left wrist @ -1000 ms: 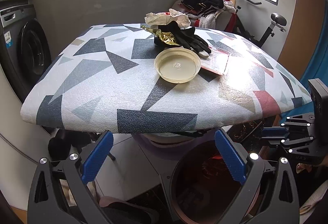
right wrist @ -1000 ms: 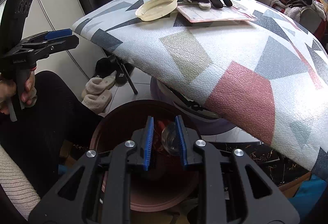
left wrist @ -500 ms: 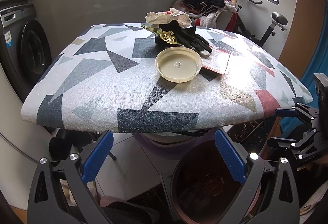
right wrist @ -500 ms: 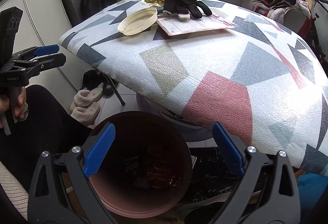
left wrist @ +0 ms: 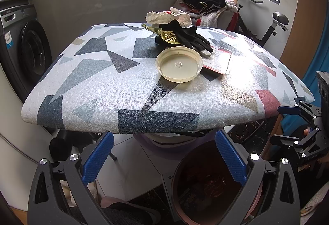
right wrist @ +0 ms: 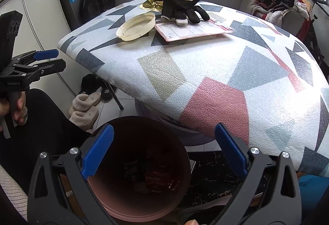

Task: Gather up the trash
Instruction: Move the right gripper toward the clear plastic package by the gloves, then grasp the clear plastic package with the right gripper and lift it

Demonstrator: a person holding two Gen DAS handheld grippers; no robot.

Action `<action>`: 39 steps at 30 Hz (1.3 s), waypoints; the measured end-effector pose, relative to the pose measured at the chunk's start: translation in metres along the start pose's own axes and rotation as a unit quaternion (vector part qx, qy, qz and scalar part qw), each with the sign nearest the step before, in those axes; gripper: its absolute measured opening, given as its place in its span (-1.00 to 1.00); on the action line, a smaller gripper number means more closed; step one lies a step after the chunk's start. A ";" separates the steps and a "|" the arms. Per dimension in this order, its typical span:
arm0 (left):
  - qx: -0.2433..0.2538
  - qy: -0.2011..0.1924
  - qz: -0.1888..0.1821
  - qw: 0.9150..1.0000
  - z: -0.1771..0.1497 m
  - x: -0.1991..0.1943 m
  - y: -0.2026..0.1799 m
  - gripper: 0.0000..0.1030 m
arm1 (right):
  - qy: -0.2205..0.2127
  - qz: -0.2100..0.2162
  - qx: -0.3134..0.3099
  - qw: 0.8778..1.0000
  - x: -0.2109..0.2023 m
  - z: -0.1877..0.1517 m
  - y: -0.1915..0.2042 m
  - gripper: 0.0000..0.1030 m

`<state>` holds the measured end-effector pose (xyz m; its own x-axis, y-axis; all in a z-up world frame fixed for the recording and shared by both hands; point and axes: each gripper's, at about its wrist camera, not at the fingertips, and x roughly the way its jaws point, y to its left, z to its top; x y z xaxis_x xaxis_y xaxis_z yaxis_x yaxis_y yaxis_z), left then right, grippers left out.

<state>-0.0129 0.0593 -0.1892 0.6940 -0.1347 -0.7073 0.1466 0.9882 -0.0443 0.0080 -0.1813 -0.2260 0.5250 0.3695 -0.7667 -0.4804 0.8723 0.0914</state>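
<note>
On the table (left wrist: 98, 89) a lid (left wrist: 179, 64), glove (left wrist: 189, 36) and wrappers (left wrist: 168, 17) lie clustered at the far side, while beside its near edge the bin (right wrist: 141, 142) sits under the right gripper (right wrist: 163, 150), jaws spread and empty, the left gripper (left wrist: 163, 155) level, likewise spread

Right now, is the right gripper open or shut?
Open. In the right wrist view the right gripper has its blue pads spread wide, nothing between them, above the bin that holds wrappers.
</note>
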 end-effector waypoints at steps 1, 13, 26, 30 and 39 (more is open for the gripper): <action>0.000 -0.001 0.000 1.000 0.000 0.000 0.000 0.88 | -0.007 0.002 0.005 1.000 -0.002 0.001 -0.002 0.89; -0.019 -0.009 0.002 1.000 0.005 -0.002 0.006 0.88 | -0.035 0.023 0.083 0.996 0.005 0.050 -0.045 0.89; -0.035 -0.011 0.005 0.999 0.008 0.003 0.010 0.88 | -0.020 0.022 0.285 0.958 0.083 0.121 -0.105 0.05; -0.049 -0.012 0.001 0.999 0.008 0.004 0.015 0.88 | -0.024 0.008 0.295 0.955 0.095 0.135 -0.103 -0.09; -0.059 -0.013 0.000 0.998 0.009 0.004 0.018 0.88 | -0.042 -0.038 0.272 0.961 0.073 0.131 -0.119 -0.69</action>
<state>-0.0016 0.0762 -0.1864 0.7118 -0.1349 -0.6893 0.0641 0.9898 -0.1275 0.1955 -0.2161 -0.2091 0.6105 0.3030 -0.7318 -0.0130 0.9276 0.3732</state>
